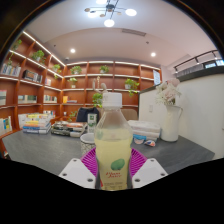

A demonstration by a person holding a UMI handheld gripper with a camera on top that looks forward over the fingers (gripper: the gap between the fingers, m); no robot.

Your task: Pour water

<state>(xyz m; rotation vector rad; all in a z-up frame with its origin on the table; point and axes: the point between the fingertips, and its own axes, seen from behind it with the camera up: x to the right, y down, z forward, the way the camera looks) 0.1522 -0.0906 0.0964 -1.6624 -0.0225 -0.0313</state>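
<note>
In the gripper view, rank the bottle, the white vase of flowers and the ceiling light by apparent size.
1. Bottle, largest, though it sits between the gripper fingers, nearest the camera, which inflates it.
2. White vase of flowers, beyond on the table.
3. Ceiling light, smallest as seen; it is far away, so true size is unsure.

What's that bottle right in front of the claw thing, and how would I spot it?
Find the long grey table before the wooden shelves. At its near edge, between the gripper fingers, stands the bottle. Unlike the boxes behind, it is tall, clear, white-capped and green-labelled.
</note>
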